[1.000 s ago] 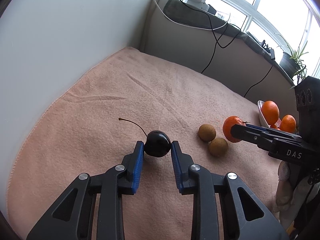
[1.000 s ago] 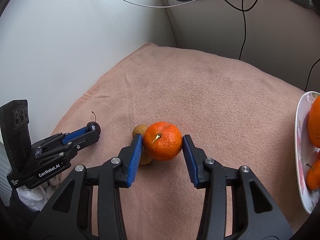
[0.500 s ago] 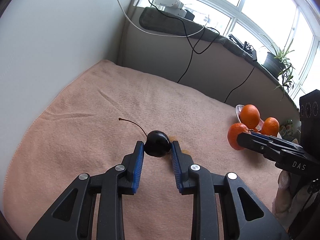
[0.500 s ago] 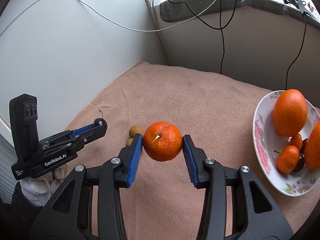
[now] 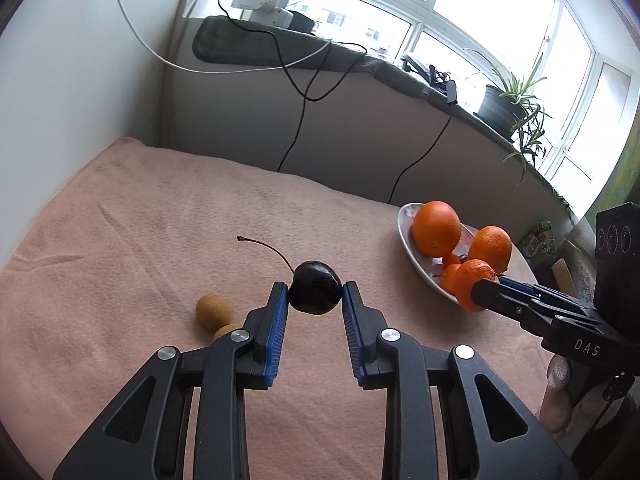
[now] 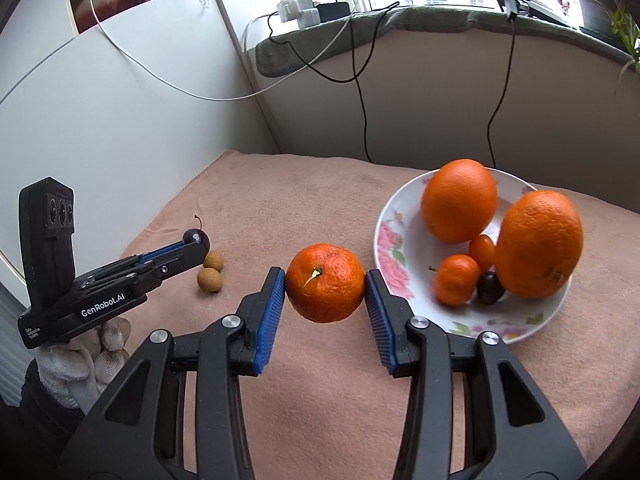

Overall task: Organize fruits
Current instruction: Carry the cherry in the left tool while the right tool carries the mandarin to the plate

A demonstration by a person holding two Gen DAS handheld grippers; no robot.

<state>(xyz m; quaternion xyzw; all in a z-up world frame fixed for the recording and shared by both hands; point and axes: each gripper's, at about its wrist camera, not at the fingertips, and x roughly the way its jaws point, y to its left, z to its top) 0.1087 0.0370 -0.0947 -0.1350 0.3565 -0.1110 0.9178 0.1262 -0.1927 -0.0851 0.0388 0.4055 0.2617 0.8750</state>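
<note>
My left gripper (image 5: 315,298) is shut on a dark cherry (image 5: 315,287) with a long stem, held above the pink towel (image 5: 140,220). My right gripper (image 6: 325,286) is shut on a mandarin (image 6: 325,282), held in the air just left of the floral plate (image 6: 396,256). The plate holds two big oranges (image 6: 459,200), small mandarins (image 6: 456,279) and a dark cherry (image 6: 490,288). Two brown longans (image 6: 210,272) lie on the towel at the left. In the left wrist view the mandarin (image 5: 474,278) hangs at the plate's near edge (image 5: 412,256).
A white wall (image 6: 120,120) bounds the left side and a beige ledge wall (image 6: 400,100) with hanging black cables (image 6: 362,92) stands behind. Potted plants (image 5: 508,100) and chargers sit on the windowsill.
Both grippers have lifted and moved right toward the plate with their fruits. The plate now shows much nearer in both views, and the longans lie behind to the left.
</note>
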